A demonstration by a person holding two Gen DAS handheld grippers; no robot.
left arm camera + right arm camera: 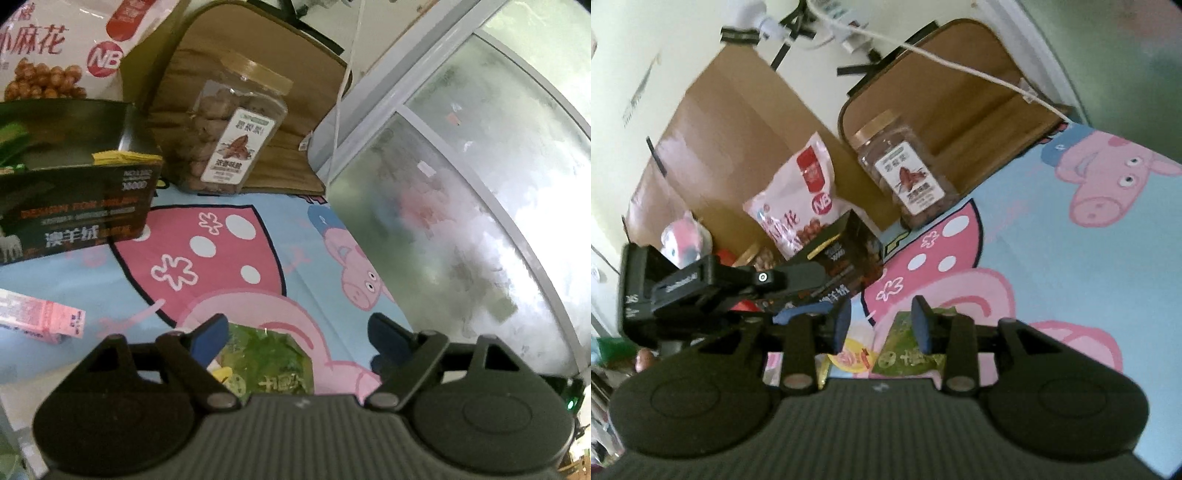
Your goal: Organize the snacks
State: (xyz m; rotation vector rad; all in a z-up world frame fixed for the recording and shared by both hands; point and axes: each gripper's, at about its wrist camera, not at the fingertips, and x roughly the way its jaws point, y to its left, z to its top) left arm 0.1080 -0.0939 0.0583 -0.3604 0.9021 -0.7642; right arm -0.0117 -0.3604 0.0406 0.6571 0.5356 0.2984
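My left gripper [297, 336] is open, its blue pads wide apart above a green snack packet [269, 356] that lies on the cartoon mat [295, 236]. My right gripper [882, 326] is open too, with nothing pressed between its pads. Below it lie the green packet [908, 347] and a yellow-orange packet [849, 358]. A black box [74, 206] holding small packets stands at the left. Behind it leans a white-pink snack bag [55, 48]. A clear jar with a gold lid [229, 129] stands at the mat's far edge. The left gripper's blue fingertip [792, 314] shows in the right wrist view.
A pink carton [40, 317] lies on the mat at the left. A brown folded pad [266, 74] and a cardboard sheet [731, 122] lean on the wall behind. A frosted window [461, 184] bounds the right side. A white cable [960, 70] hangs across the back.
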